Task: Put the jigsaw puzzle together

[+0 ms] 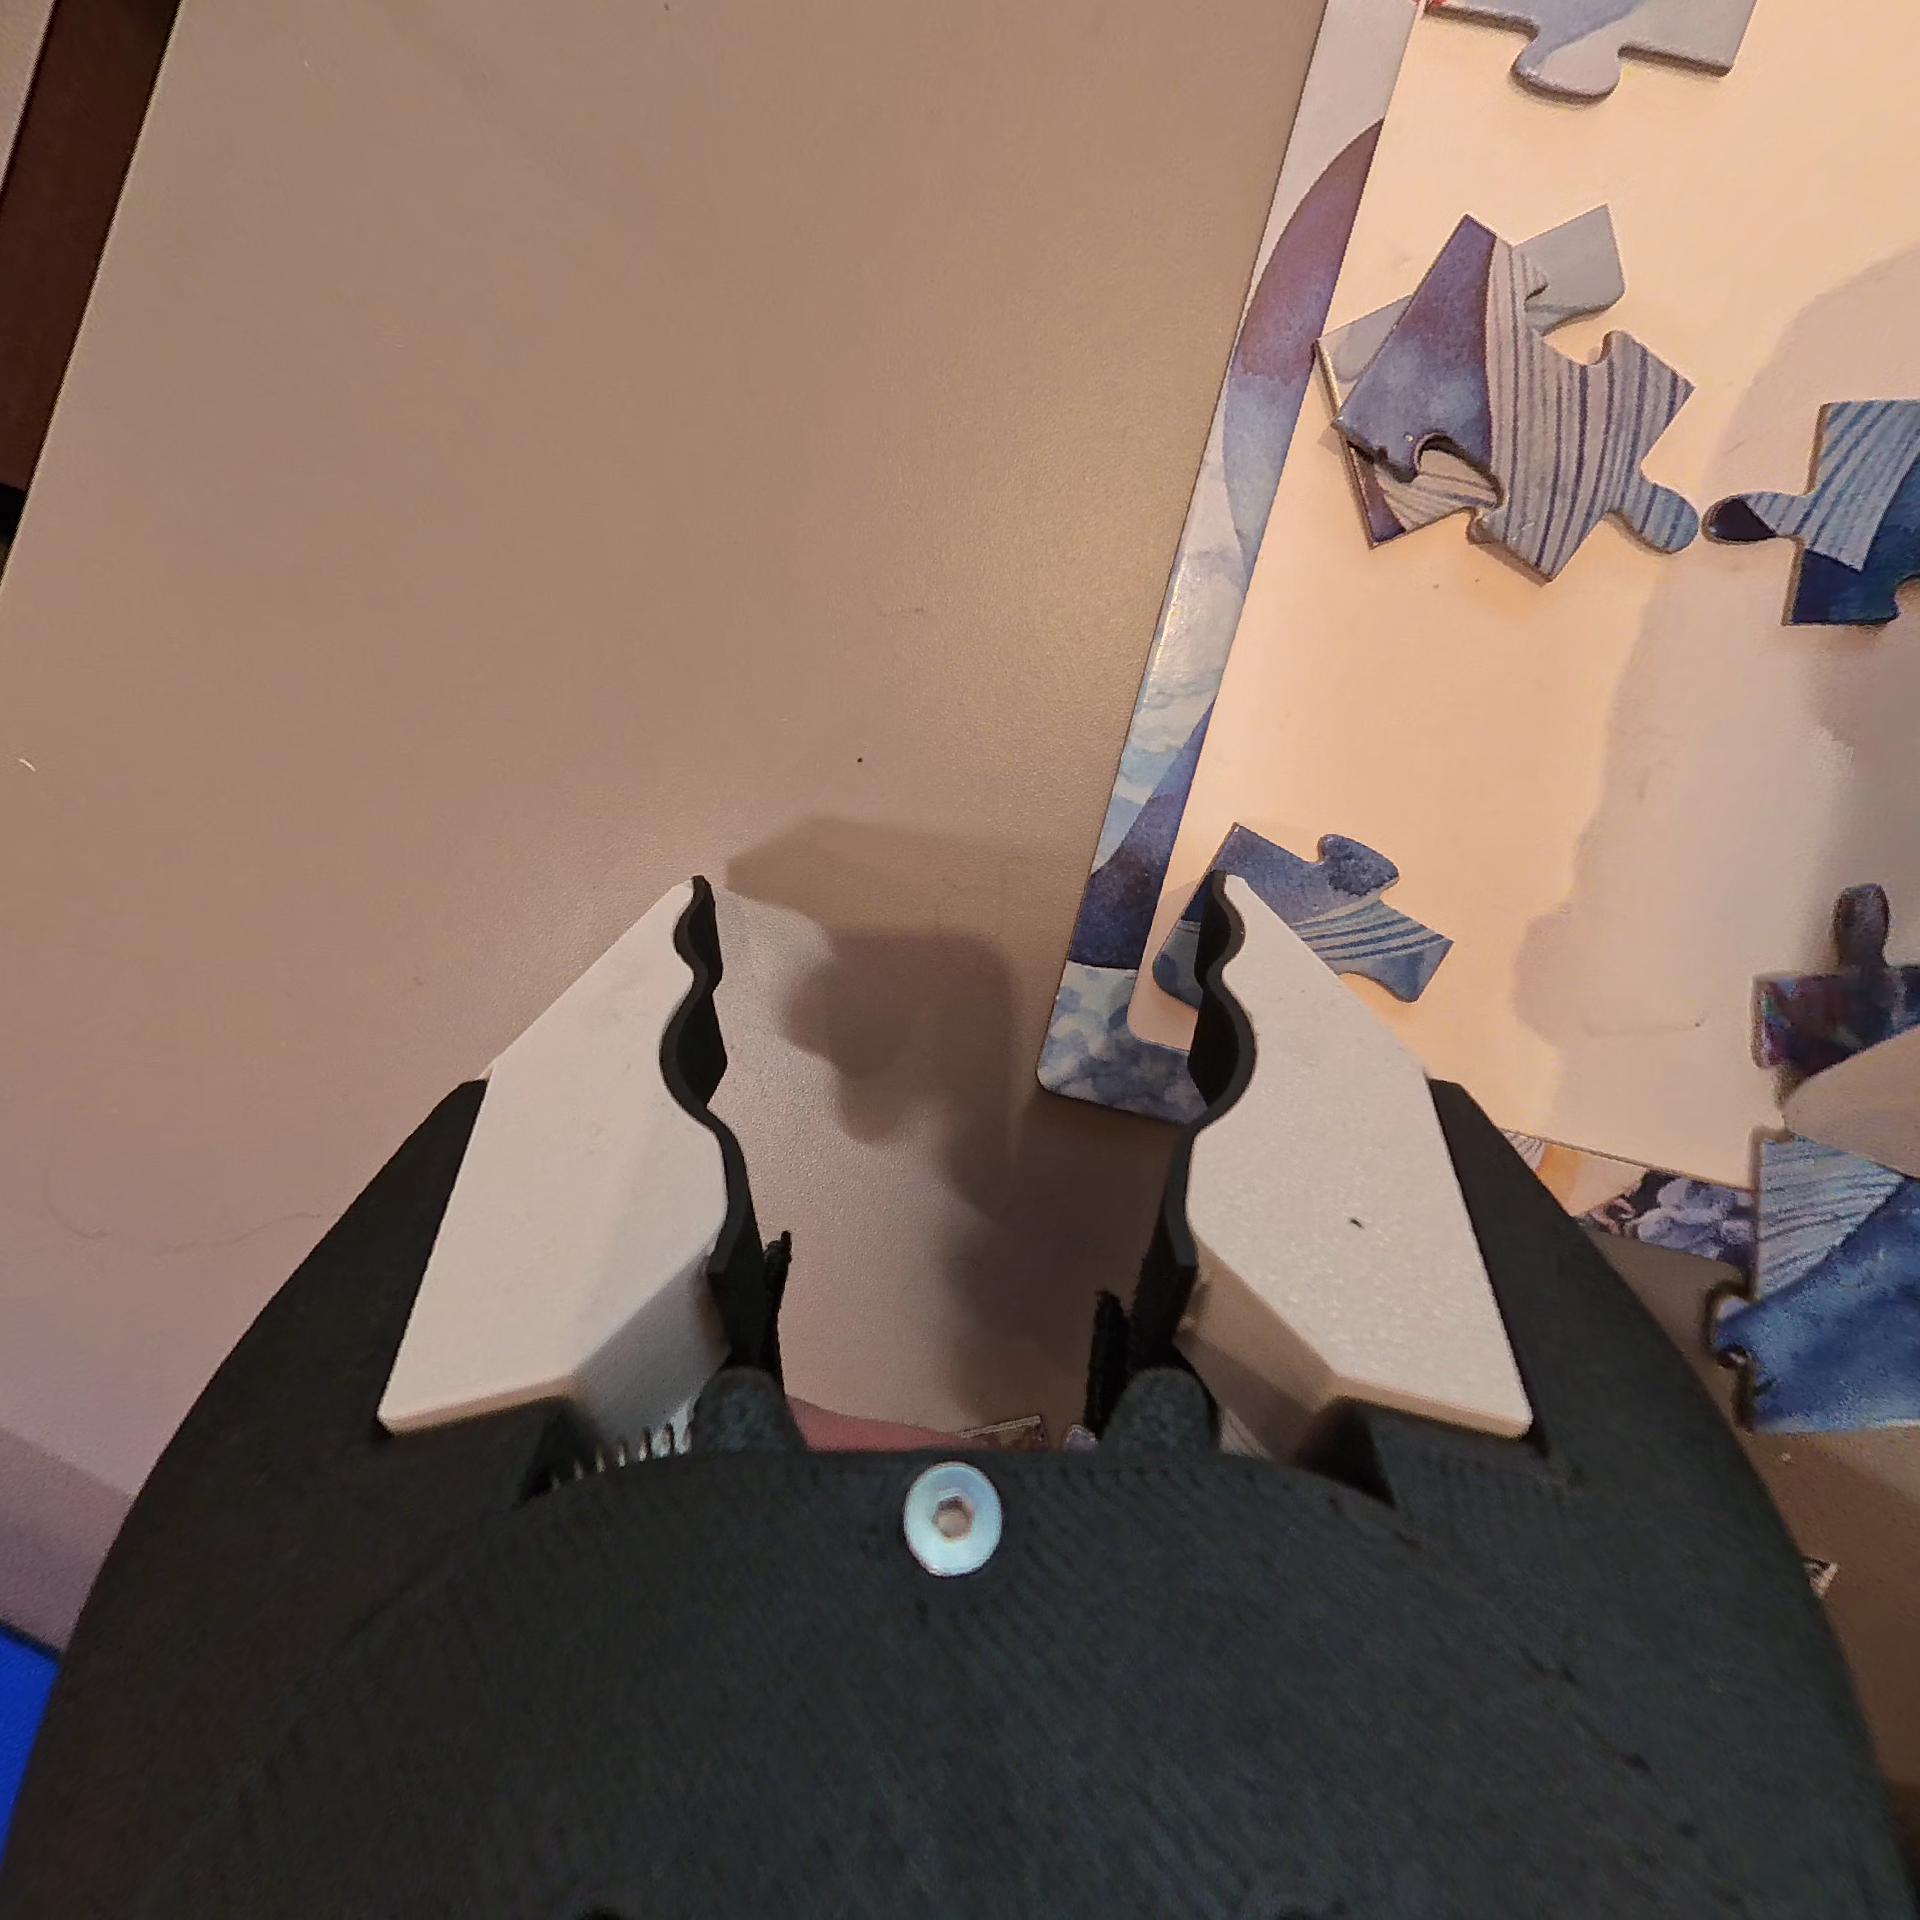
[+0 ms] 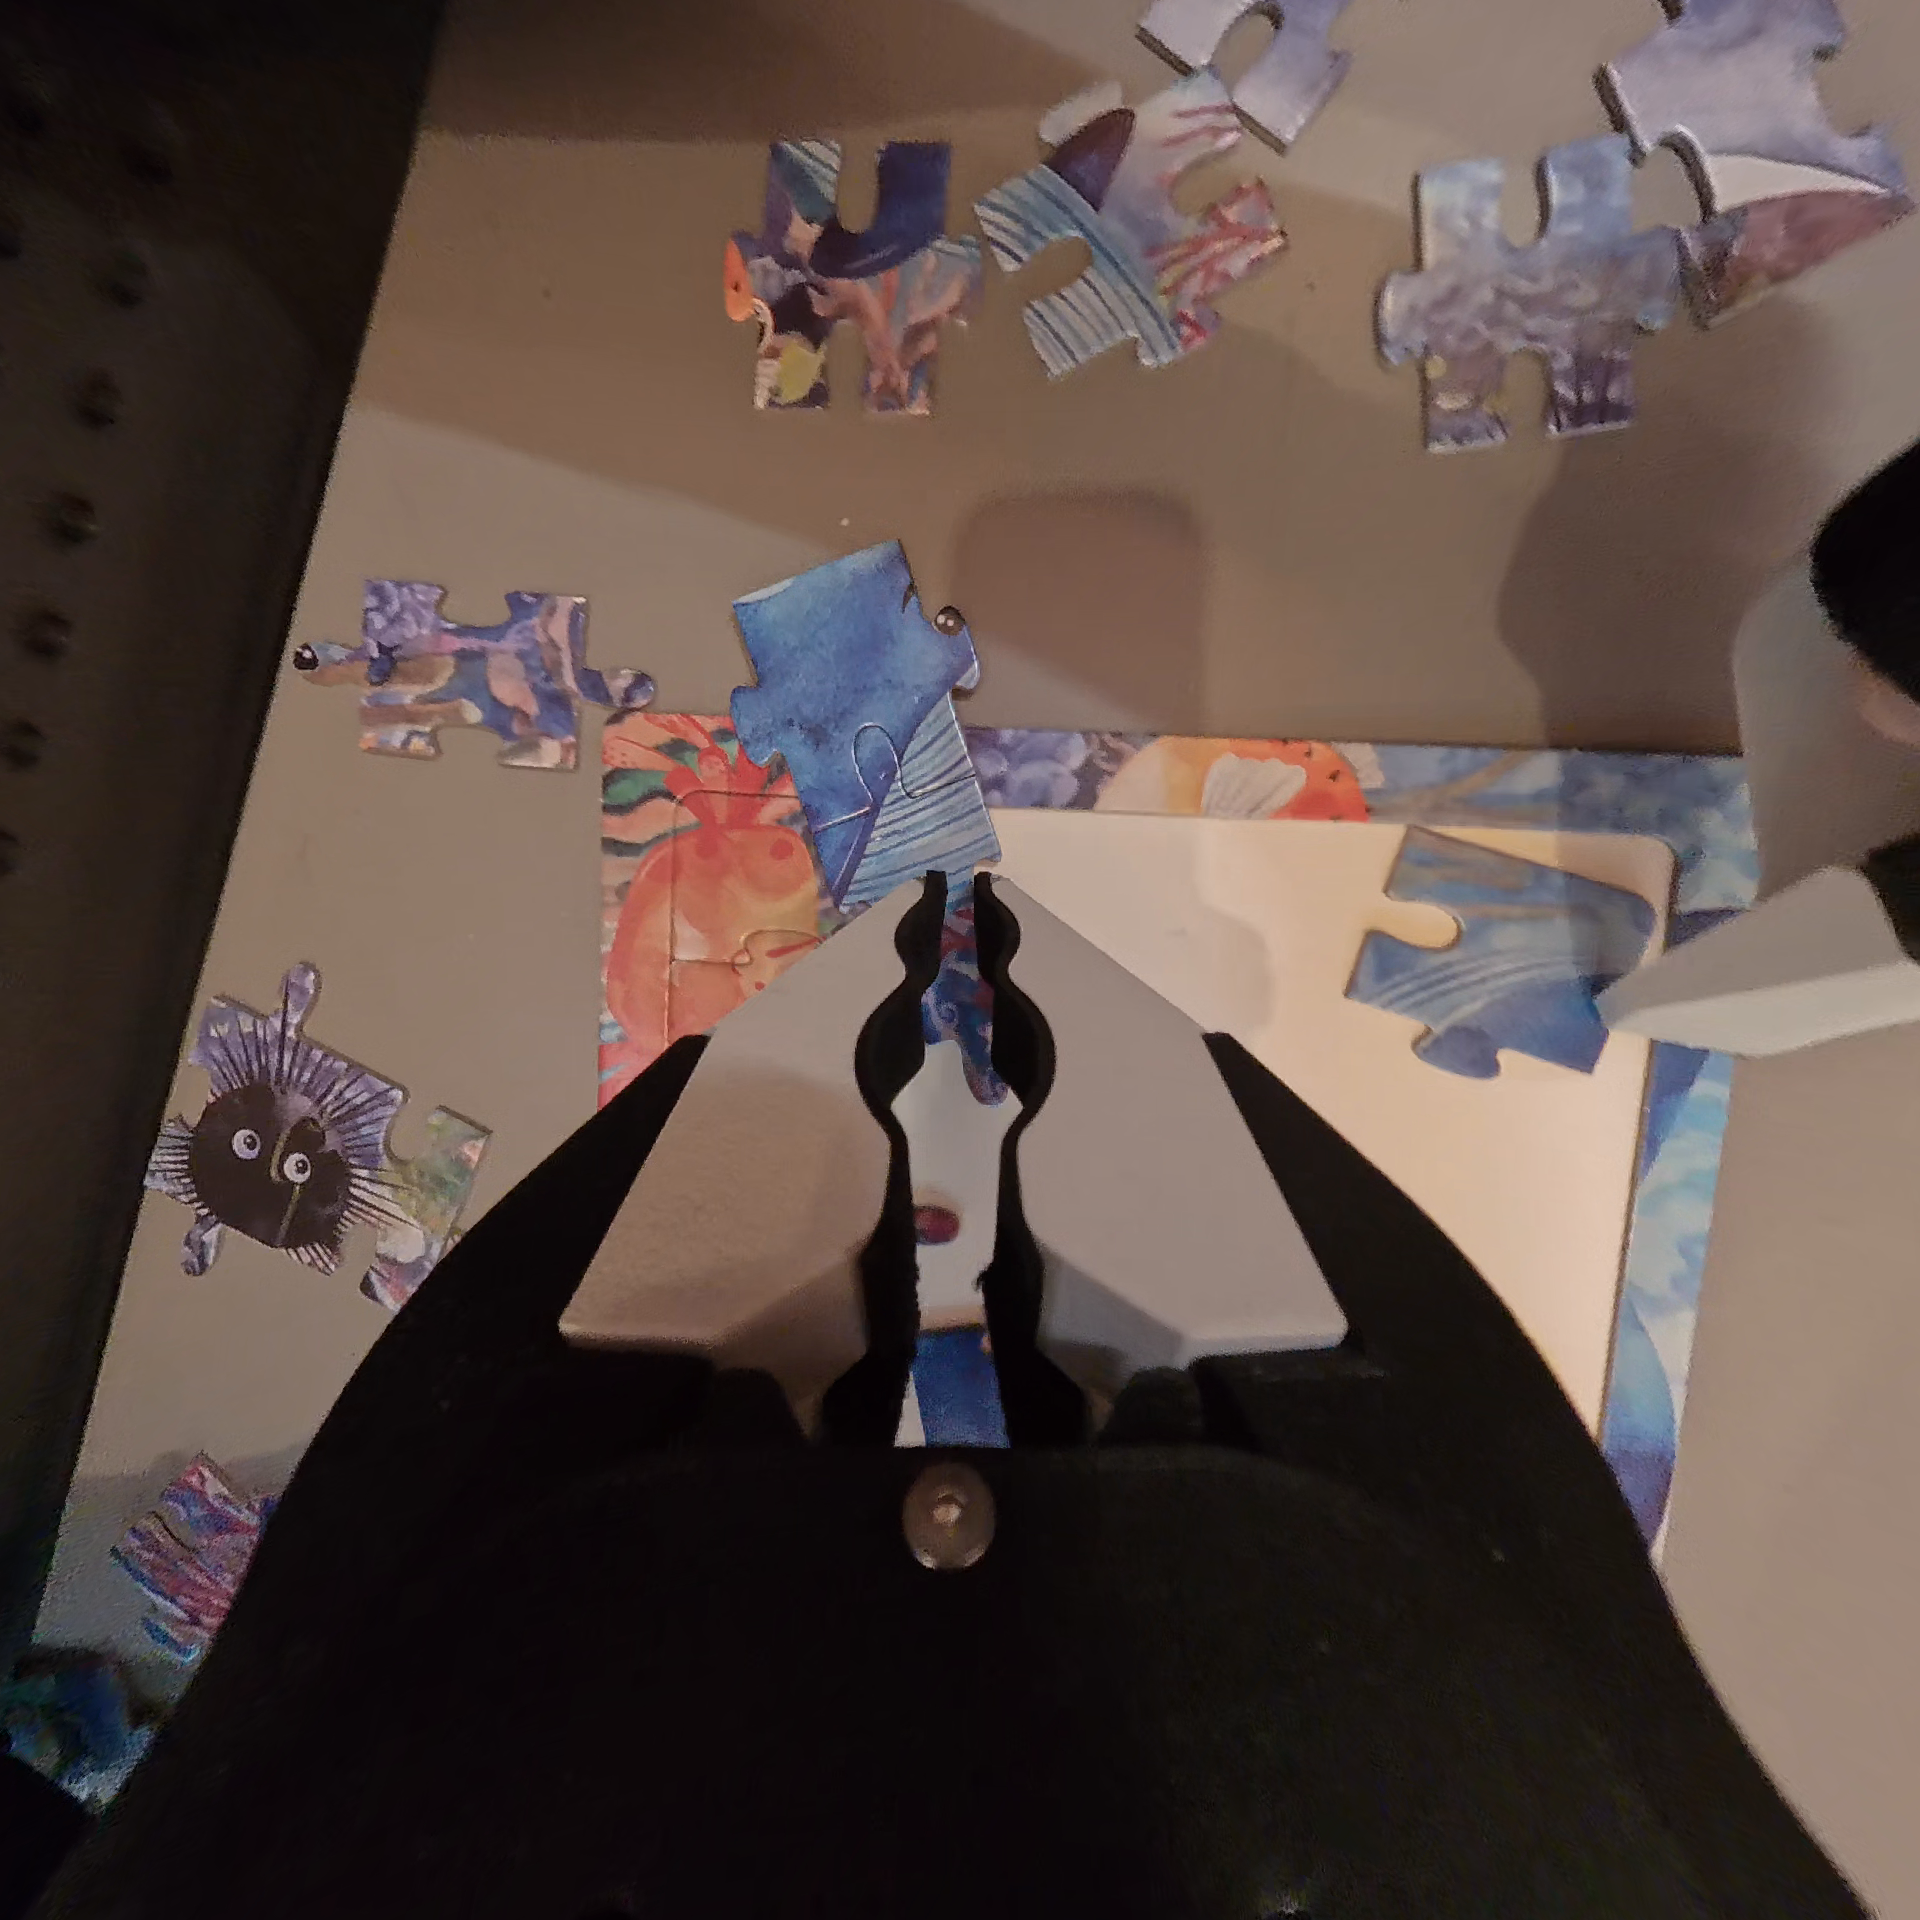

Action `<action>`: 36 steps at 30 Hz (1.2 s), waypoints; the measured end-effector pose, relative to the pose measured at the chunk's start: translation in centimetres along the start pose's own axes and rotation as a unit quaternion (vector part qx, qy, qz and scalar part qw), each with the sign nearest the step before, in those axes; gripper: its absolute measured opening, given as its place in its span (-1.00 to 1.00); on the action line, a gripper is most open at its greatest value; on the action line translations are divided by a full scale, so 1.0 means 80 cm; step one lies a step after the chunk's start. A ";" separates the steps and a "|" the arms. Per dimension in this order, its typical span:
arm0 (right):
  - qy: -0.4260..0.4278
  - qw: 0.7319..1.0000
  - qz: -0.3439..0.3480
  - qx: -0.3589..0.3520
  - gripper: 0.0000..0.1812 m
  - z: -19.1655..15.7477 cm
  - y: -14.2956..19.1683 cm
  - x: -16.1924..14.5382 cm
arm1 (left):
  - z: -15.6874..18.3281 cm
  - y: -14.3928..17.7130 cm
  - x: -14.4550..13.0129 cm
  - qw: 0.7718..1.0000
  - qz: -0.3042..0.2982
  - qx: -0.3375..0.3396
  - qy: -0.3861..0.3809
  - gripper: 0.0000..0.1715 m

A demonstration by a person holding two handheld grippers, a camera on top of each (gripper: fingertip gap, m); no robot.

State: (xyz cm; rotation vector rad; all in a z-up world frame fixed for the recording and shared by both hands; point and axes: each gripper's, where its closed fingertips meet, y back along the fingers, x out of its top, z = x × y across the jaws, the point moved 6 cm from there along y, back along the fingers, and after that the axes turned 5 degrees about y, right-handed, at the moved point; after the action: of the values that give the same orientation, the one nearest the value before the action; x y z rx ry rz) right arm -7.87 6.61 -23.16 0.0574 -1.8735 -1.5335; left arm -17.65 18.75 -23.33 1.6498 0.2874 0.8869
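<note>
The puzzle tray (image 2: 1704,810) has a blue picture border and a bare cream floor. My right gripper (image 2: 958,883) is nearly shut, its tips pinching the near corner of two joined blue pieces (image 2: 852,717) that lie tilted over the tray's far left corner. An orange fish section (image 2: 717,894) sits in that corner. My left gripper (image 1: 961,894) is open and empty over the table, beside the tray's corner (image 1: 1174,748). Its right finger (image 2: 1766,966) rests at a blue striped piece (image 1: 1340,914) inside the tray, which also shows in the right wrist view (image 2: 1496,956).
Several loose pieces lie on the beige table: a black urchin piece (image 2: 301,1143), a purple piece (image 2: 468,675), others farther off (image 2: 1132,239). More pieces lie in the tray (image 1: 1507,416). A dark perforated wall (image 2: 156,520) bounds the table. The right tips stand about 5 cm off the orange fish section (image 2: 717,894).
</note>
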 end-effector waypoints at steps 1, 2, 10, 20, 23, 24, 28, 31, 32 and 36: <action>-0.004 1.000 -0.002 -0.004 -0.96 0.002 0.002 -0.003 | 0.000 0.000 0.000 1.000 0.000 0.000 0.000 0.05; -0.007 1.000 -0.004 -0.008 -0.97 0.004 0.004 -0.006 | 0.000 0.000 0.000 1.000 0.000 0.000 0.000 0.05; -0.015 0.999 -0.019 -0.031 -0.92 0.011 0.008 -0.011 | 0.001 0.000 0.001 1.000 -0.001 -0.002 -0.002 0.03; -0.019 0.999 -0.025 -0.036 -0.94 0.013 0.010 -0.013 | 0.002 0.000 0.001 1.000 -0.002 -0.002 -0.004 0.01; -0.020 0.999 -0.025 -0.034 -0.94 0.013 0.010 -0.013 | 0.002 -0.001 0.002 1.000 -0.001 -0.004 -0.001 0.01; -0.021 0.999 -0.026 -0.033 -0.94 0.013 0.010 -0.014 | 0.002 -0.001 0.002 1.000 -0.001 -0.005 -0.001 0.01; -0.021 0.999 -0.029 -0.028 -0.94 0.011 0.010 -0.014 | 0.003 -0.001 0.002 1.000 -0.001 -0.004 -0.003 0.01; -0.022 0.999 -0.031 -0.025 -0.94 0.010 0.011 -0.015 | 0.003 -0.001 0.002 1.000 -0.001 -0.005 -0.003 0.00; -0.023 0.999 -0.030 -0.023 -0.94 0.010 0.011 -0.015 | 0.003 -0.001 0.002 1.000 -0.001 -0.005 -0.003 0.00; -0.025 0.999 -0.028 -0.023 -0.91 0.010 0.012 -0.016 | 0.002 -0.001 0.002 1.000 0.000 -0.006 -0.004 0.00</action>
State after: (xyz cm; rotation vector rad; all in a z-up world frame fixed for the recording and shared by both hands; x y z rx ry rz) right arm -6.99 8.14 -22.99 0.0517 -1.8888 -1.6288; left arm -17.40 18.71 -23.37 1.6421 0.2768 0.8813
